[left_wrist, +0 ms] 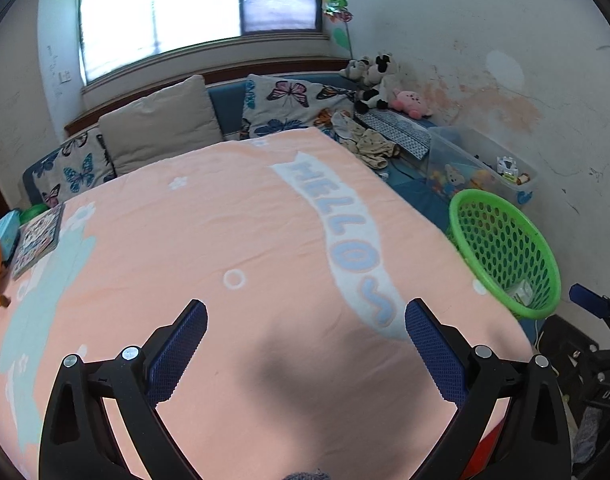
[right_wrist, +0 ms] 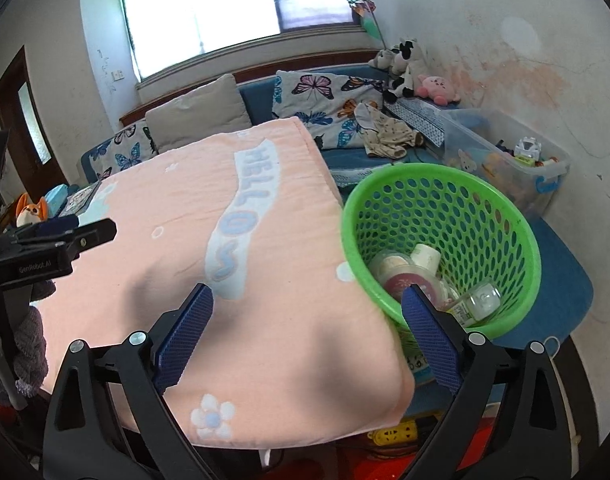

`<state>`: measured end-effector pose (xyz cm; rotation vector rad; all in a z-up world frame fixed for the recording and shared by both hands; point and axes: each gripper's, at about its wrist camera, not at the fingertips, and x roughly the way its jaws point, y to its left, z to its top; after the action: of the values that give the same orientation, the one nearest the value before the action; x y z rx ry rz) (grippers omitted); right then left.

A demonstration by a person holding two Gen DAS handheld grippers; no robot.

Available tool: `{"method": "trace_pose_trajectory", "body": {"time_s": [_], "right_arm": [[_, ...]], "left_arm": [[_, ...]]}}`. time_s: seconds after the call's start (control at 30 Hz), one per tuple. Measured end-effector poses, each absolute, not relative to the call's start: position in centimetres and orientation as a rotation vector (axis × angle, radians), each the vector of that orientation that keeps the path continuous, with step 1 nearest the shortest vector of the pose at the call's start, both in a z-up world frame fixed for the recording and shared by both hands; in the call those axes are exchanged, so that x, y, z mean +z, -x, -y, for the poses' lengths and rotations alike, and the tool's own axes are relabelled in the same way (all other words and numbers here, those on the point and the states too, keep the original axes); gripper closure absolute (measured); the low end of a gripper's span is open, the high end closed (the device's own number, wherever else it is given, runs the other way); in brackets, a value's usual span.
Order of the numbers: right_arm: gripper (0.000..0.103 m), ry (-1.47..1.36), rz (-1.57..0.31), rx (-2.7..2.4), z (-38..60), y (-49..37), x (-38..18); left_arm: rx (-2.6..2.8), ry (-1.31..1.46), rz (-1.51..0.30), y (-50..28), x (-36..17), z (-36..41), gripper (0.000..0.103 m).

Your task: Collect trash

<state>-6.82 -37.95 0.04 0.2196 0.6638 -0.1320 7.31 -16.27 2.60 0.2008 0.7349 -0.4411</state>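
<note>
**Basket loaded, both tongs empty**

Green basket (right_wrist: 441, 240), right of centre in the right wrist view, tilted, its rim touching the edge of the pink blanket (right_wrist: 225, 280). Inside: a clear bottle (right_wrist: 479, 302) at the lower wall, a white cup (right_wrist: 425, 256), a round red-topped lid (right_wrist: 407, 284); other pieces too jumbled to tell.

Clear bin (right_wrist: 505, 168), upper right, holds small toys.

Right tongs (right_wrist: 305, 296) spread wide, nothing between the pads. Left tongs (left_wrist: 305, 312) also wide and empty above the blanket.

In the left wrist view the basket (left_wrist: 501, 252) sits at the right edge, a pale scrap showing at the bottom.
</note>
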Motion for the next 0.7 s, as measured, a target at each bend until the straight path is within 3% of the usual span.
{"method": "trace_pose_trajectory", "body": {"time_s": [0.7], "right_arm": [[0.008, -0.195, -0.638, -0.108, 36.7, 7.1, 0.8]], "left_arm": [[-0.354, -0.172, -0.681, -4.3, 2.0, 11.9, 0.007]]}}
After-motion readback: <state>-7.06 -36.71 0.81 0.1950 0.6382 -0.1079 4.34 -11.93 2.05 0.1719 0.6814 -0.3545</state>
